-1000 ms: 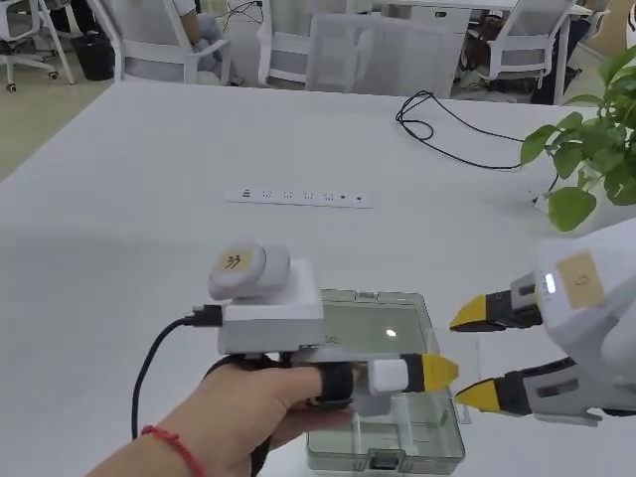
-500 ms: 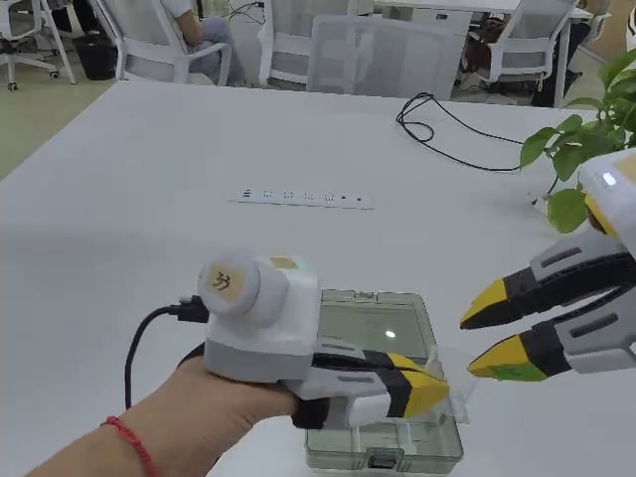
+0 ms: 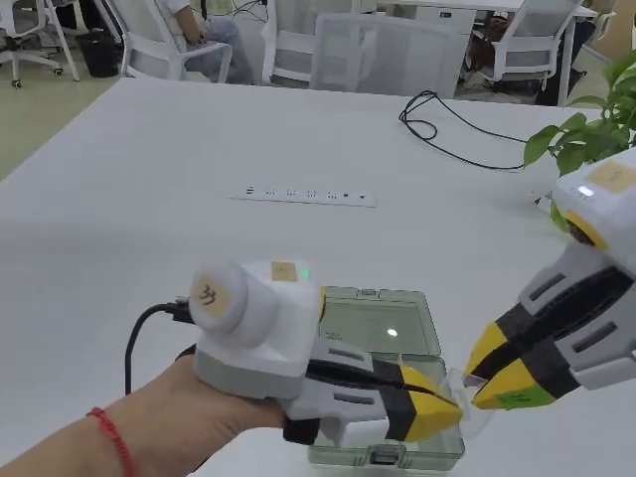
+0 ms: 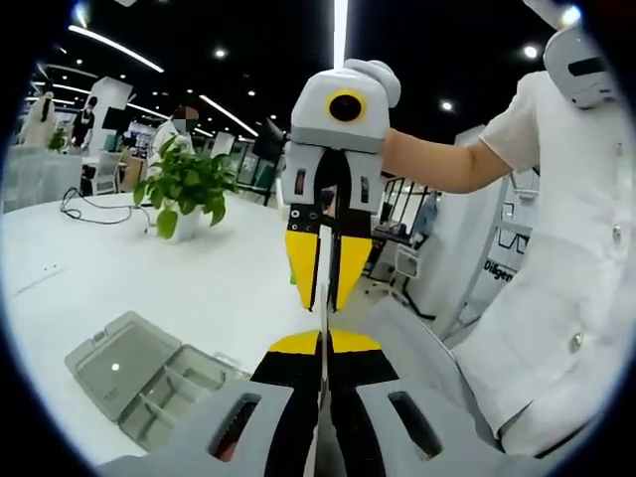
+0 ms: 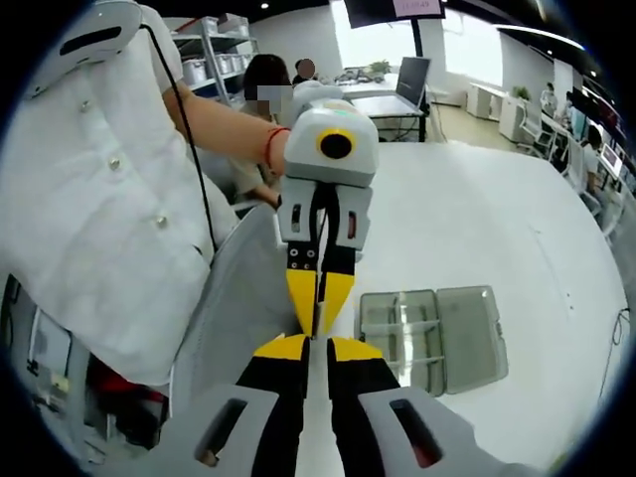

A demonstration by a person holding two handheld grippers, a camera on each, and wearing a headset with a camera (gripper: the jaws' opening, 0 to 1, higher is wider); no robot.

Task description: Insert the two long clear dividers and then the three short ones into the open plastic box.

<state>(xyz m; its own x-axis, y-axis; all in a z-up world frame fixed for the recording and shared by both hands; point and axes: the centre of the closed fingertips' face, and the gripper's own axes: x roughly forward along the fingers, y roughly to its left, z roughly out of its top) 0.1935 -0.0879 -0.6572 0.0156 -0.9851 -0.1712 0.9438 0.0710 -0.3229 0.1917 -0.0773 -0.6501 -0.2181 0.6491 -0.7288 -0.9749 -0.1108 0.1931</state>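
Divider (image 3: 460, 389) gripped: left tool (image 3: 443, 409), right tool (image 3: 480, 384)

White, black and yellow over a plain white tabletop (image 3: 199, 159)
I see the left tongs (image 3: 437, 409) and the right tongs (image 3: 479, 383) in white casings, with black arms tipped yellow; the divider (image 3: 463, 407) between them is colourless and see-through. The box (image 3: 383, 323) is smoky grey-green translucent plastic. The power strip (image 3: 305, 196) is white, the cable (image 3: 457, 124) black, the plant (image 3: 586, 139) green, and a red cord (image 3: 109, 437) circles the wrist.
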